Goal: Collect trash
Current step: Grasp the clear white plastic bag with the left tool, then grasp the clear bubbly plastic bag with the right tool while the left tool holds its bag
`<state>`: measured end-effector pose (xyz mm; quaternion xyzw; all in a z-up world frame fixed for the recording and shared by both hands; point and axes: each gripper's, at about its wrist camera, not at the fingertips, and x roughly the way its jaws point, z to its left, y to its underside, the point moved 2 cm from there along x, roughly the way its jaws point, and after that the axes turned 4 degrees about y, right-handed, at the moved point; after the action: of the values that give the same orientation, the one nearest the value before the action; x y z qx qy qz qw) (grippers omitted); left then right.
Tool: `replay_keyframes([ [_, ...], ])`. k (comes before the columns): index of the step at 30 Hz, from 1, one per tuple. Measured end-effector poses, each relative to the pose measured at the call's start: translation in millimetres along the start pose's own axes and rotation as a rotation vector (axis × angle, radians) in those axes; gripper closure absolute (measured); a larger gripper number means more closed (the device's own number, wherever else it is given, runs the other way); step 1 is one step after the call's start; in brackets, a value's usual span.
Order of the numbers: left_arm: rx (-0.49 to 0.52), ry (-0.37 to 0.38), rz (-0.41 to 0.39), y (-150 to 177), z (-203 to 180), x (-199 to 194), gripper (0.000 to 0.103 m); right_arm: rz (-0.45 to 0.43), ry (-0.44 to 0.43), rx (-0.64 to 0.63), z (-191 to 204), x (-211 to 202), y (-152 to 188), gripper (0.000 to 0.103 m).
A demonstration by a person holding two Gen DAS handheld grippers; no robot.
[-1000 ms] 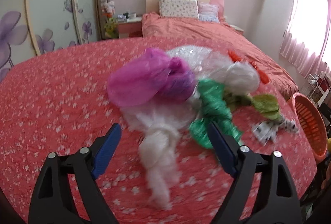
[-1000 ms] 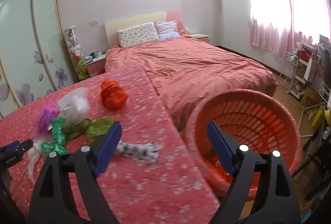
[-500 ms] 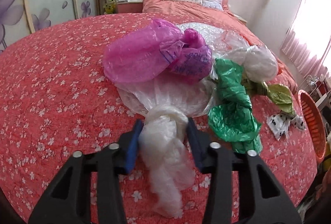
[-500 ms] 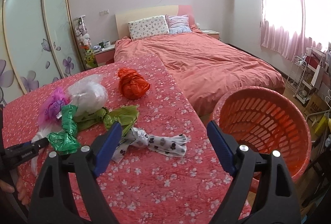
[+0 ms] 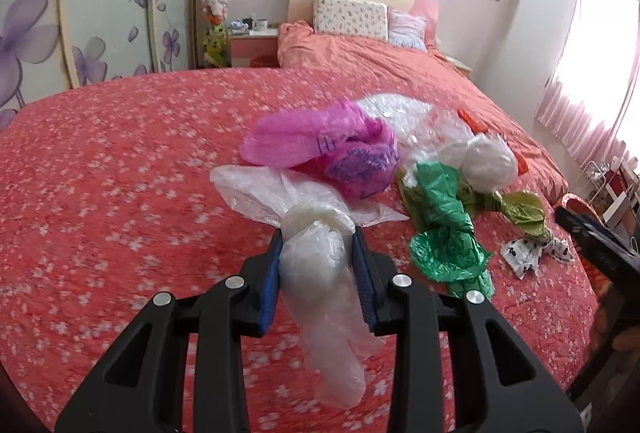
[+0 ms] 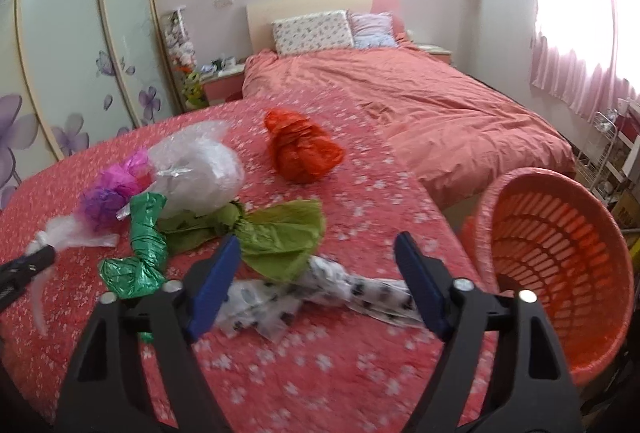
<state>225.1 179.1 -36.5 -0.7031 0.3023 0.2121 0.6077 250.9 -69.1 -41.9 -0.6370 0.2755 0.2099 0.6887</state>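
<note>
My left gripper (image 5: 317, 267) is shut on a knotted clear plastic bag (image 5: 320, 273) and holds it just above the red flowered cover (image 5: 100, 193). Beyond it lie a pink bag (image 5: 320, 145), a green bag (image 5: 444, 229), a white bag (image 5: 486, 163) and an olive bag (image 5: 520, 209). My right gripper (image 6: 318, 283) is open, its jaws either side of a white black-spotted bag (image 6: 320, 293). The olive bag (image 6: 280, 233), the green bag (image 6: 142, 253) and an orange-red bag (image 6: 300, 149) lie beyond it. An orange basket (image 6: 560, 253) stands at the right.
The bed (image 6: 440, 101) with pillows lies behind the covered surface. A wardrobe with flower doors (image 6: 80, 53) stands at the left. A nightstand (image 5: 252, 41) stands by the bed. A wire rack (image 6: 608, 153) stands under the curtained window at the right.
My left gripper closed on the clear bag and lifted it slightly. My right gripper swung from the basket toward the spotted bag and came down around it, still open.
</note>
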Motion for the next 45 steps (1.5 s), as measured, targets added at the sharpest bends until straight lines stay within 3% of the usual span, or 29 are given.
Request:
replay_keyframes([
  [5, -0.016, -0.020, -0.033, -5.7, 13.3, -15.2, 0.069, 0.044, -0.062, -0.029, 29.0, 19.0, -6.6, 0.046],
  [12, -0.034, -0.031, -0.079, -16.2, 27.0, -31.2, 0.069, -0.023, -0.136, -0.010, 56.5, 10.9, -28.7, 0.045],
  [16, -0.030, -0.044, -0.090, -20.7, 32.2, -33.7, 0.069, -0.027, -0.134, -0.014, 68.3, 19.7, -43.4, 0.038],
  [23, -0.047, -0.050, -0.078, -20.0, 36.8, -29.3, 0.069, 0.061, -0.108, -0.059, 84.7, 57.7, -46.3, 0.036],
  [24, -0.050, -0.049, -0.075, -19.4, 36.5, -28.5, 0.069, 0.070, -0.108, -0.065, 85.5, 60.2, -44.6, 0.038],
  [28, -0.049, -0.048, -0.074, -19.0, 32.9, -28.4, 0.069, 0.094, -0.122, -0.086, 88.6, 63.5, -37.1, 0.077],
  [30, -0.049, -0.046, -0.076, -19.5, 29.1, -29.5, 0.069, 0.079, -0.122, -0.092, 88.4, 58.7, -35.7, 0.083],
  [39, -0.019, -0.015, -0.096, -25.6, 7.1, -34.8, 0.069, -0.033, -0.128, -0.058, 63.2, 11.3, -47.5, 0.086],
  [45, 0.019, 0.029, -0.104, -28.9, -20.1, -35.7, 0.069, -0.095, -0.086, -0.029, 27.5, -21.3, -51.9, 0.086],
])
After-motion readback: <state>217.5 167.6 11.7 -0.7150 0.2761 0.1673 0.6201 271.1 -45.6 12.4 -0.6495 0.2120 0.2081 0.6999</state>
